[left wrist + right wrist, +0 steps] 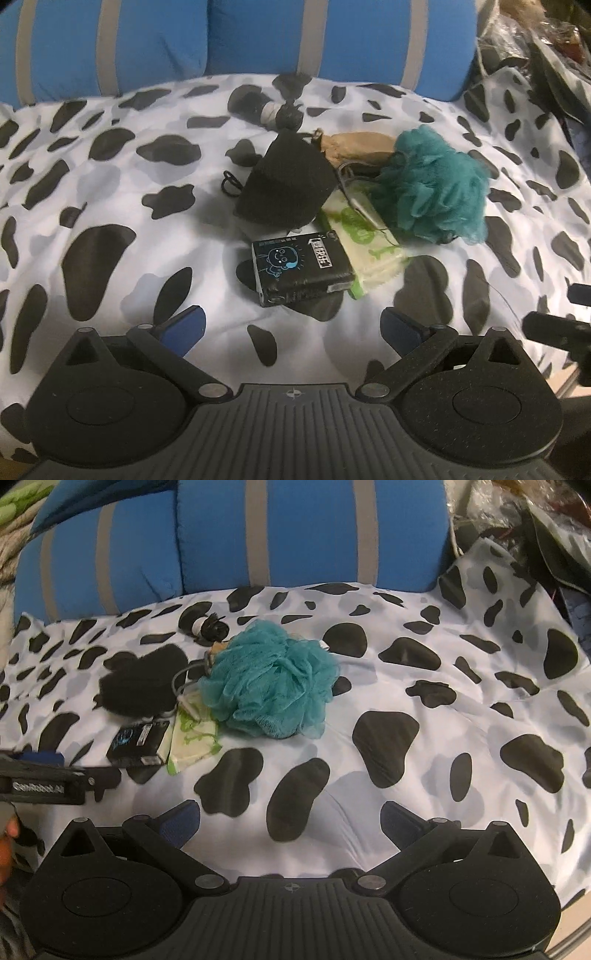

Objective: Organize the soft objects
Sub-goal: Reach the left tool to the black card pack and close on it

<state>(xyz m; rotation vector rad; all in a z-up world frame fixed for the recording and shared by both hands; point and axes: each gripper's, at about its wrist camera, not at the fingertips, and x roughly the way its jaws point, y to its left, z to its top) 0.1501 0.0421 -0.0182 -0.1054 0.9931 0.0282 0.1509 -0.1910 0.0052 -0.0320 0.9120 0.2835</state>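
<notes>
A small pile of soft things lies on a cow-print sheet [110, 192] in front of two blue cushions [155, 40] with grey stripes that stand along its far edge. In the left wrist view the pile sits near the middle of the sheet: a teal bath pouf [432, 184] on the right, a black knitted cloth [284, 184] to its left, and a tan pouch [358, 146] partly hidden behind and between them. Nearer the front edge, a black tissue pack [299, 267] rests against a green-and-white wipes pack [365, 236], which runs under the pouf's edge. A small black-and-white bundle [277, 112] lies alone, closer to the cushions. The left gripper [291, 328] hovers over bare sheet just short of the tissue pack, its blue-padded fingers spread wide and holding nothing. The right gripper [291, 819] is likewise spread wide and empty, over bare sheet well short of the pouf.
</notes>
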